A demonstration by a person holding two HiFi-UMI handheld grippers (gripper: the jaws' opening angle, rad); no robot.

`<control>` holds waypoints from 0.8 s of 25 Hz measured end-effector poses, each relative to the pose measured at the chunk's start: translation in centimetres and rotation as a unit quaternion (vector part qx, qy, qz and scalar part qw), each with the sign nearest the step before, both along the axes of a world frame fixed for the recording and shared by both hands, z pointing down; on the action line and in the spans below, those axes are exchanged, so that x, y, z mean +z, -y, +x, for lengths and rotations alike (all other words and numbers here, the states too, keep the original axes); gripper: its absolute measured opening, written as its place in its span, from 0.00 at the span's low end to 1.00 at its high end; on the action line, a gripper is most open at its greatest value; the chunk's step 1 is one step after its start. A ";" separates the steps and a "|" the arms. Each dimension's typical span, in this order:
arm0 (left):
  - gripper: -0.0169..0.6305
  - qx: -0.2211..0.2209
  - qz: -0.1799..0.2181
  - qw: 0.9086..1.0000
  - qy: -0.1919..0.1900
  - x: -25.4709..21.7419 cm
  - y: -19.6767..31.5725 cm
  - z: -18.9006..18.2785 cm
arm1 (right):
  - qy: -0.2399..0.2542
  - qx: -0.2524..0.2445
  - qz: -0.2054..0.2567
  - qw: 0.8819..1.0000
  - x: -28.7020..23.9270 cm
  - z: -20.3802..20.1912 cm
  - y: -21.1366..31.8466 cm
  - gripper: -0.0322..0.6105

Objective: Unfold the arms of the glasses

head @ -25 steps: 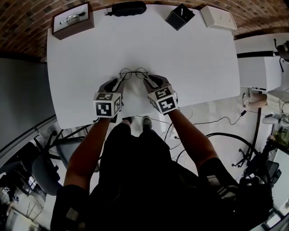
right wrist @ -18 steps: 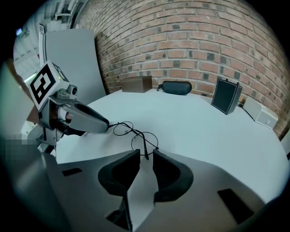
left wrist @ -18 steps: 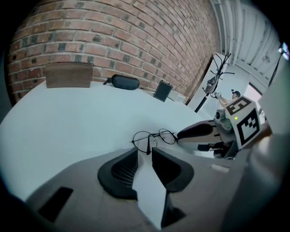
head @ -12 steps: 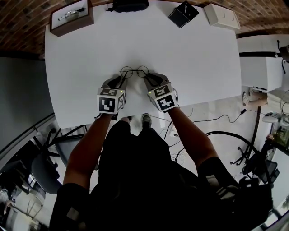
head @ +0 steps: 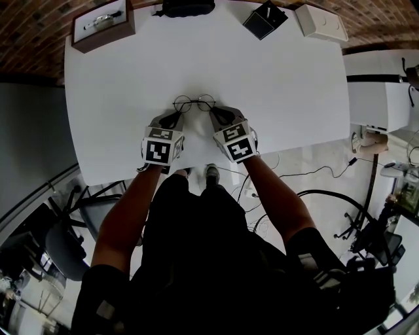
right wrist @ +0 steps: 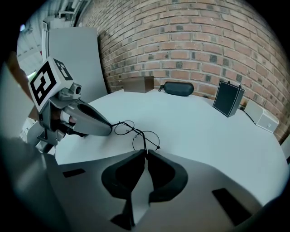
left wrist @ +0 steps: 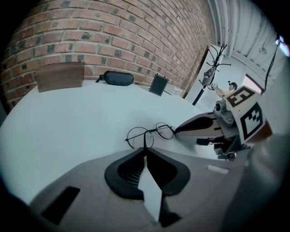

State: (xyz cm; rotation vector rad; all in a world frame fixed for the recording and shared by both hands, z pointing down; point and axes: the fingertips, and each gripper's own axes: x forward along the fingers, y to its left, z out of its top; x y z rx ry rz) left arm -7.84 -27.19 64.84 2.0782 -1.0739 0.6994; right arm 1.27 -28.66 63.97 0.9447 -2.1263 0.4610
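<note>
- The left gripper (left wrist: 145,149) was closing its jaws; its tips had met on a thin wire arm (left wrist: 145,138) of the glasses (head: 194,103).
- The right gripper (right wrist: 146,153) was closing likewise, and its tips pinched the other arm where it ran in between them.
- The glasses lay flat on the white table (head: 275,78), just beyond both sets of tips and between the two grippers, which pointed down at a slant and stood near each other.
- Judged from this, the step in hand was taking hold of both arms. The next move would call for swinging each arm gently outward about its hinge, without bending the thin wire or dragging the frame.
- Counted: two grippers and one pair of glasses.
- Well beyond the tips, along the table's far edge, were one brown wooden box (head: 103,27) off to the left, one dark glasses case (head: 188,8) ahead, and one black box (head: 265,21) and one white box (head: 321,25) off to the right.
</note>
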 end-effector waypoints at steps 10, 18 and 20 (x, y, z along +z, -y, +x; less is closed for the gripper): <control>0.07 0.006 0.018 1.000 -0.003 -0.8 -1.4 0.3 | 0.026 -0.014 0.023 0.999 -2.2 -0.6 -0.7 0.09; 0.07 0.023 0.050 0.998 0.018 -1.9 -2.2 1.2 | 0.056 -0.028 0.043 0.997 -4.4 -1.3 -1.9 0.08; 0.07 0.024 0.054 0.998 0.022 -2.0 -2.4 1.5 | 0.060 -0.034 0.046 0.997 -4.7 -1.4 -2.1 0.08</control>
